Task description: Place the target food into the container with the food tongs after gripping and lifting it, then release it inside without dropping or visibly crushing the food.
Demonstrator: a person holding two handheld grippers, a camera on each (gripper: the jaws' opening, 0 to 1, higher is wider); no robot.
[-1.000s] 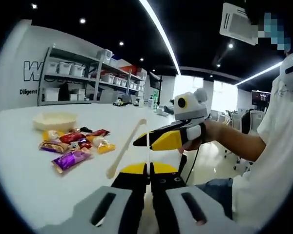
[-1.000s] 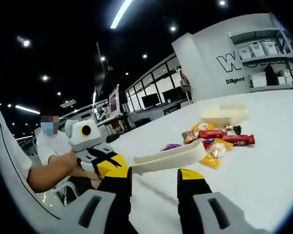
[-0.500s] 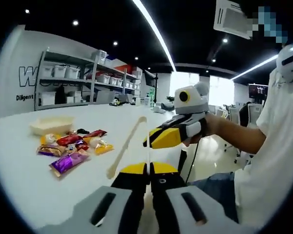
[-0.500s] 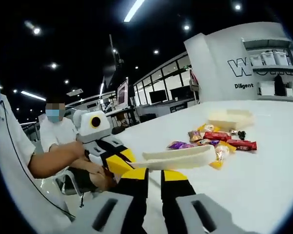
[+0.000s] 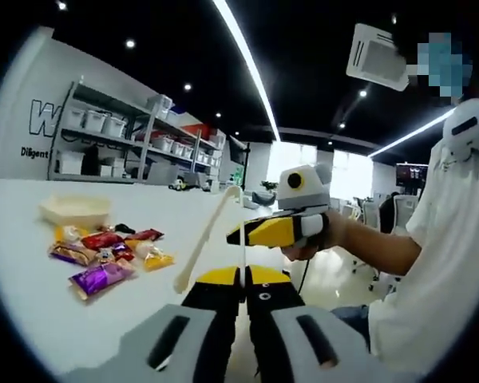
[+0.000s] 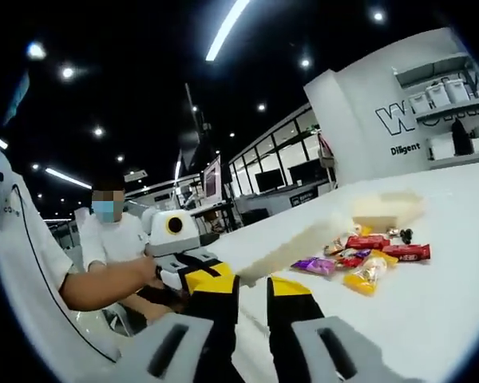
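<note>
food: small wrapped snacks (image 5: 104, 254) lying in a loose pile on the tabletop (image 5: 32, 319), also showing in the right gripper view (image 6: 367, 259); purple packet (image 5: 98, 278) sitting nearest the edge, red bars and yellow packs behind it; which one is the target cannot be told.
handling: likely light, crinkly, slippery foil; contents probably brittle or soft, so a gentle squeeze across the packet's middle looks safest.
container: pale shallow tray (image 5: 76, 211) sitting just beyond the pile, touching or nearly touching it; looking empty.
tongs: cream food tongs (image 5: 203, 242) being held in the air, tips pointing toward the pile but well short of it; appearing blurred in the right gripper view (image 6: 291, 246).
left claw: left claw (image 5: 241, 276) gripping the tongs' handle end, jaws pressed together around it.
right claw: right claw (image 6: 252, 285) with jaws nearly together around the tongs' near end; also showing in the left gripper view (image 5: 265, 231), hovering beside the tongs.
stage: judging by this, tongs being readied; no food lifted yet.
risk: packet sliding out of smooth tips.
</note>
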